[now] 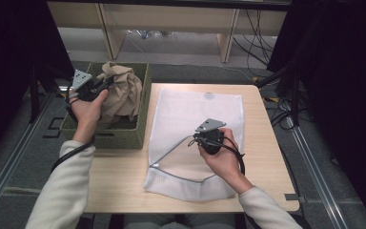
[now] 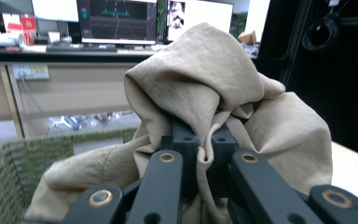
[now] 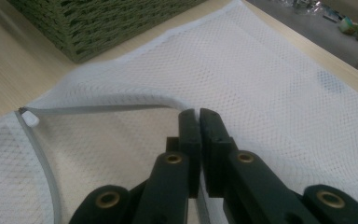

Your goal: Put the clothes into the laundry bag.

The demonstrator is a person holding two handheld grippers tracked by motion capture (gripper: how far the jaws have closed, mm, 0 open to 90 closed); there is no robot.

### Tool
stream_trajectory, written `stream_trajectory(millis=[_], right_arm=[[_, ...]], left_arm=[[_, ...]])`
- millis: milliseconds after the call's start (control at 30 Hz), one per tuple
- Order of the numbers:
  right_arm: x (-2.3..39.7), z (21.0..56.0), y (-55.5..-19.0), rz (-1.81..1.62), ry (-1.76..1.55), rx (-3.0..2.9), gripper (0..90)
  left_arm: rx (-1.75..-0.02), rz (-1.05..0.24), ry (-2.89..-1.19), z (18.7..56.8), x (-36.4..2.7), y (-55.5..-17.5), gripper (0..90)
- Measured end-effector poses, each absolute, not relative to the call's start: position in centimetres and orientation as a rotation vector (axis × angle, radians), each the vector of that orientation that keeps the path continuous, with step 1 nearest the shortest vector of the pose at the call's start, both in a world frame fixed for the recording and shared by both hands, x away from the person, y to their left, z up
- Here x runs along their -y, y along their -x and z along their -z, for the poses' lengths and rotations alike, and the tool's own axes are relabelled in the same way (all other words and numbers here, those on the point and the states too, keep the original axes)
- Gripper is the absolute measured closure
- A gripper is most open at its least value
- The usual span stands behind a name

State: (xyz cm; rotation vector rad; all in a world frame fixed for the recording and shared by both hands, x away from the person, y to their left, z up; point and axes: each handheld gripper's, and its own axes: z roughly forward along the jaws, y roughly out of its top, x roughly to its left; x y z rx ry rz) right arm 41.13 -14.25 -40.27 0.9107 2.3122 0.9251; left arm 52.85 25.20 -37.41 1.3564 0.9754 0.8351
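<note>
**Beige cloth gripped over the basket, mesh bag edge pinched on the table**

We see the left gripper (image 1: pixel 106 84) over the green woven basket (image 1: pixel 143 102), which stands off the table's left edge, near its far left corner. Its jaws are clamped narrow on a fold of the beige garment (image 1: pixel 123 90). In the left gripper view the garment (image 2: pixel 205 88) bunches up and over the jaw tips, with a pleat squeezed between them and the rest hanging to both sides, and the basket rim (image 2: pixel 37 147) lies below it at the left.

We see the right gripper (image 1: pixel 192 139) over the middle of the wooden table (image 1: pixel 119 167), its jaws pressed together on the white mesh laundry bag (image 1: pixel 195 107). The bag lies flat, reaching from near the far edge to near the near edge. In the right gripper view the jaws pinch the bag's zippered opening edge (image 3: pixel 121 105), which curves off to the left from the jaw tips, and the mesh (image 3: pixel 270 84) spreads flat beyond them. The basket's corner (image 3: pixel 102 23) stands just beyond the bag's edge.
</note>
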Motion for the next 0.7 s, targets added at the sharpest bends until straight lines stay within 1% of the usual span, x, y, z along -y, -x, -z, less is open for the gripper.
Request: stream_trajectory(millis=[167,333,467,600,700], right_arm=[[14.3,40.2,-41.2,-0.925,-0.908,-2.311,89.2],[14.3,40.2,-41.2,-0.929,-0.912,-2.307,89.2],[14.3,40.2,-41.1,-0.942,-0.916,-2.296,89.2],[14.5,40.1,-41.1,-0.948,-0.916,-2.299,89.3],[14.4,40.1,-41.1,-0.953,-0.912,-2.289,89.2]], left_arm=[[-0.944,-0.834,-1.317,36.1,-25.0,-51.9,85.5],[-0.893,-0.863,-1.305,34.6,-24.9,-50.8,85.5],[-0.871,-0.85,-1.264,33.4,-24.8,-49.9,85.5],[-0.832,-0.865,-1.257,32.1,-24.5,-48.9,85.5],[-0.815,-0.851,-1.245,31.5,-24.4,-48.5,85.5]])
